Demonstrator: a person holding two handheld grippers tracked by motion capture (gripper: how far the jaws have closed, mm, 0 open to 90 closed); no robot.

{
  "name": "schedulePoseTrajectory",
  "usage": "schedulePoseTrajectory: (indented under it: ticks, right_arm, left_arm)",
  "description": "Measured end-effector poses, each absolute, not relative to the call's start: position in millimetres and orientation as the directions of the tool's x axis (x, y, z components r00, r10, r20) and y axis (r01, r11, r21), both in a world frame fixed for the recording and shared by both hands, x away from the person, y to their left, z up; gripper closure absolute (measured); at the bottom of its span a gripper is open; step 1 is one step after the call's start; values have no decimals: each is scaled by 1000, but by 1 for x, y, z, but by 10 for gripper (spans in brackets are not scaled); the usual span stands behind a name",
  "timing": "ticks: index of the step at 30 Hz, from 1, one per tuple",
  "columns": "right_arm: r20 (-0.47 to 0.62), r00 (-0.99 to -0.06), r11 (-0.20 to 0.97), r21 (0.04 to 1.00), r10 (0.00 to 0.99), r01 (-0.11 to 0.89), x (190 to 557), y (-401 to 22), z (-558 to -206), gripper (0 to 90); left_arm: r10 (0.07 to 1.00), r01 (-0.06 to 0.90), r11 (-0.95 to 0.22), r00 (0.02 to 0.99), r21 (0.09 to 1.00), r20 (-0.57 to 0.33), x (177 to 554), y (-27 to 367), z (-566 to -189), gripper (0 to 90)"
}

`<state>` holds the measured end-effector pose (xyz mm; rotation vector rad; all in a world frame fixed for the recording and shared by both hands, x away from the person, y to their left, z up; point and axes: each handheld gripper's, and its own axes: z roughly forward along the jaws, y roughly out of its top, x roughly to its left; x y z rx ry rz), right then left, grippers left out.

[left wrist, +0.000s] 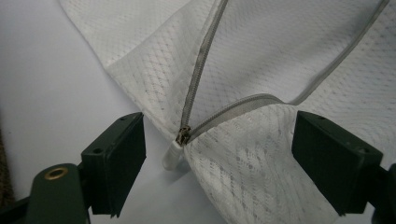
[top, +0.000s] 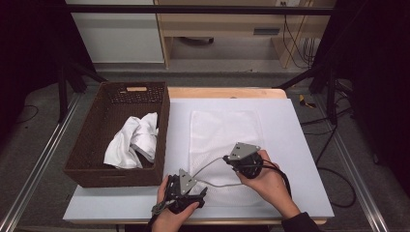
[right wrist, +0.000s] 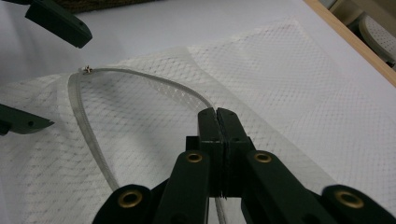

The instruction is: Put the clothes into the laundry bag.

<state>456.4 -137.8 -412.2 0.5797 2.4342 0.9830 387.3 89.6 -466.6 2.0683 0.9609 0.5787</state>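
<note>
A white mesh bag [top: 225, 128] lies flat on the table with its grey zipper open. My right gripper [top: 228, 158] is shut on the bag's upper zipper edge [right wrist: 140, 77] and holds it raised, so the mouth gapes; in the right gripper view its jaws [right wrist: 217, 114] meet on that edge. My left gripper [top: 202, 193] rests low at the bag's near left corner. Its jaws [left wrist: 219, 126] stand open on either side of the zipper pull [left wrist: 183, 135] without touching it. The left gripper's fingers [right wrist: 60, 25] flank the pull [right wrist: 87, 70] in the right gripper view too.
A dark woven basket [top: 163, 121] stands at the left of the table with crumpled white cloth [top: 133, 142] inside. The pale table cover [top: 300, 145] extends right of the bag. A wooden edge [top: 227, 92] runs along the back.
</note>
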Motion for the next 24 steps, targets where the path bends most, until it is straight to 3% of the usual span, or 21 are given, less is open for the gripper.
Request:
schedulePoseTrajectory:
  ticks: [24]
  right_arm:
    - [-232, -795, 610, 765, 561, 207, 473, -124, -371, 899]
  left_arm:
    - [797, 383, -350, 601, 855, 57, 377, 103, -421, 209]
